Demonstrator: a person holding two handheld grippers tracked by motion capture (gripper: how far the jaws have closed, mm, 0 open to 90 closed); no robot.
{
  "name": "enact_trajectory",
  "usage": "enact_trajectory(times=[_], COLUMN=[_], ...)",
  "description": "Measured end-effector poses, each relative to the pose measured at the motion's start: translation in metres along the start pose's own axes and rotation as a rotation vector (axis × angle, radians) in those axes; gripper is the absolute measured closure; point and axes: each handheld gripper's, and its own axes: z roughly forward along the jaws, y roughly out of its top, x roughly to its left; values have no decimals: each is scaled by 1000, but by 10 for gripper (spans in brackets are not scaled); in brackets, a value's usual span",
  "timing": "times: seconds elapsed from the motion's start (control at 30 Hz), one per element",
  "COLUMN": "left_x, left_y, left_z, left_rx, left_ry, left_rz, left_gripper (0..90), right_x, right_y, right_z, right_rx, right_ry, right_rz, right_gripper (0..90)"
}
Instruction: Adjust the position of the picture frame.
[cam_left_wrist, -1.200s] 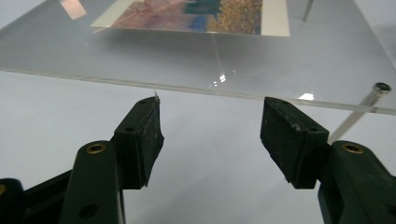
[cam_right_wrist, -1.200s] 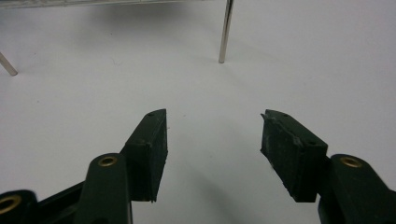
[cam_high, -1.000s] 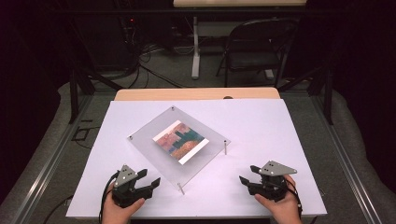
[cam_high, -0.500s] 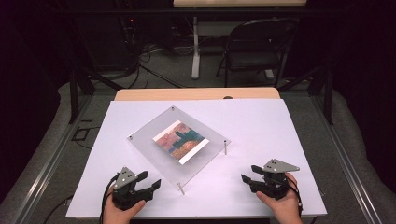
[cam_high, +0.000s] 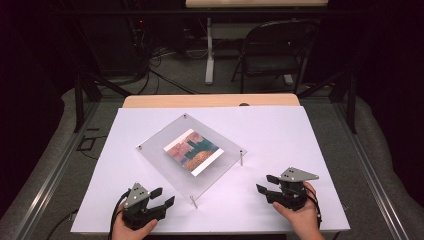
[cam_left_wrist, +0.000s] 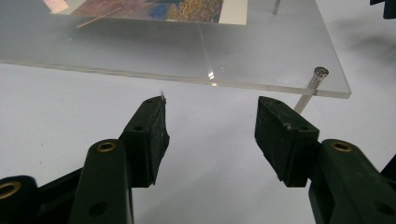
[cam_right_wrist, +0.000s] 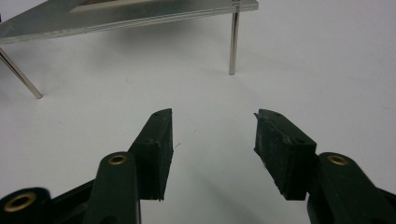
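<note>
Jaws closing, empty, on both grippers; acrylic frame (cam_high: 192, 152) cut off in gripper views

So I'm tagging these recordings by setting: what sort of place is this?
Probably a lab or studio set up for recording, not a home. A white-topped table stands within a metal rail frame, dark curtains hang at the sides, cables trail over the floor, and a folding chair stands behind.

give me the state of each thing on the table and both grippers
clear acrylic frame: flat on its metal standoff legs, raised off the table, untouched
picture: sandwiched in the frame, face up
left gripper: open, jaws have just been closing, nothing between them
right gripper: open, jaws have just been closing, nothing between them
</note>
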Motion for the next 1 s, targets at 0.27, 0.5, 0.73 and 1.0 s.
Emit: enact_trajectory(times=[0.27,0.5,0.73,1.0], left_x=[-6,-12,-21,-35], left_y=[-2,-1,-1,-2], left_z=[3,8,14,28], left_rx=[14,26,41,76], left_ry=[-18,-40,-53,-86], left_rz=[-9,-3,8,33], left_gripper=[477,507,536,596], right_x=[-3,-4,-6,-8], right_y=[4,6,6,6], right_z=[6,9,10,9], right_rx=[-3,1,-7,-10], right_ry=[21,35,44,46], right_rz=[12,33,45,49], right_gripper=[465,464,465,465])
